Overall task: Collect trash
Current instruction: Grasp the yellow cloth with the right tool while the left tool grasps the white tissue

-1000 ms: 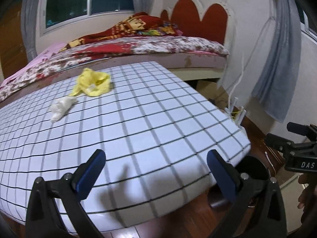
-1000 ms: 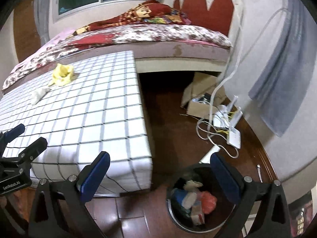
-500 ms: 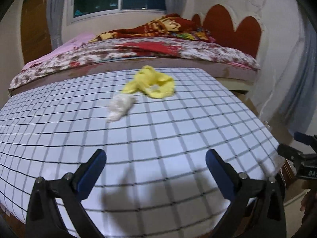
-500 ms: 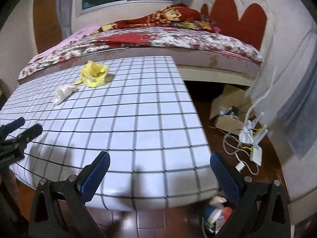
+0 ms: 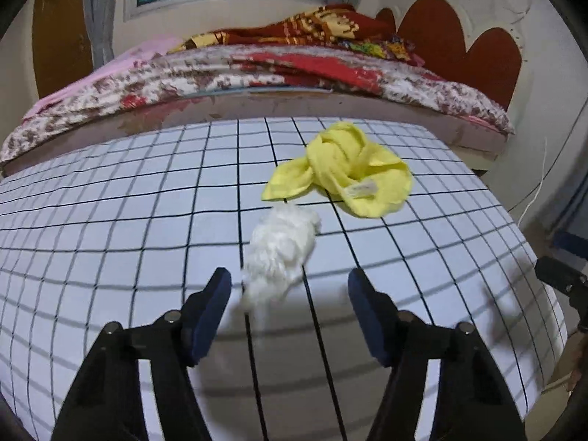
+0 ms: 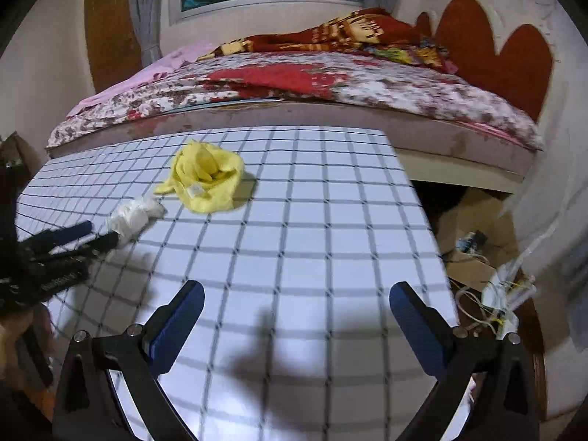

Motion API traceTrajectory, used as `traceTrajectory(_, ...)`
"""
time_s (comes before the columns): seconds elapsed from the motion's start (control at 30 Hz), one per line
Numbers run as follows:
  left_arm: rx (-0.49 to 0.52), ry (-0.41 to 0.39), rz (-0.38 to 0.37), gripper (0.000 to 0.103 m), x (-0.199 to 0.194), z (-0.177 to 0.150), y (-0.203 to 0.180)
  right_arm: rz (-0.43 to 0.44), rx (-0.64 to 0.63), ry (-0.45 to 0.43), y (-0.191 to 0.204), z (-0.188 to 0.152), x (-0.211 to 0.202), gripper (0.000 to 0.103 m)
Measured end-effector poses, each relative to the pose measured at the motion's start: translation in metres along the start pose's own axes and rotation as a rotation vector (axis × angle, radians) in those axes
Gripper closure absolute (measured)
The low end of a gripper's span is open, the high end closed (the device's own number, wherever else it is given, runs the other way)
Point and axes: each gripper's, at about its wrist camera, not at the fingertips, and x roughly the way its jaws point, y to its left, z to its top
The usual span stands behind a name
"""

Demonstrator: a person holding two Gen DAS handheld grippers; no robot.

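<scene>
Crumpled white tissue wad [image 5: 281,248], fluffy and lumpy, on grid-checked tabletop [image 5: 110,228] just ahead of half-open, empty left gripper [image 5: 289,307], beside knotted yellow cloth [image 5: 349,169]; right gripper [image 6: 297,325] wide open, holding nothing.

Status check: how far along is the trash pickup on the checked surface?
Nothing visibly collected yet. In hand: the left gripper, fingers open, is lined up on the white crumpled tissue, not yet gripping it. The right gripper is open and holds nothing. Left: the tissue, and perhaps the yellow cloth.
</scene>
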Motion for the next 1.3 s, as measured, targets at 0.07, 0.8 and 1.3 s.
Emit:
traceTrajectory(0.07, 0.003, 0.020, 0.004, 0.041, 0.009, 0.004, 0.001, -0.001, -0.018, 0.011, 0.006, 0.011, 0.015, 0.001)
traceTrajectory(0.8, -0.077, 0.008, 0.040, 0.067, 0.041, 0.032, 0.080, 0.161, -0.054, 0.110, 0.103, 0.104, 0.149, 0.001)
traceTrajectory(1.3, -0.011, -0.094, -0.003, 0.067, -0.009, 0.018, 0.040, 0.195, -0.032, -0.001, 0.070, 0.063, 0.084, 0.080)
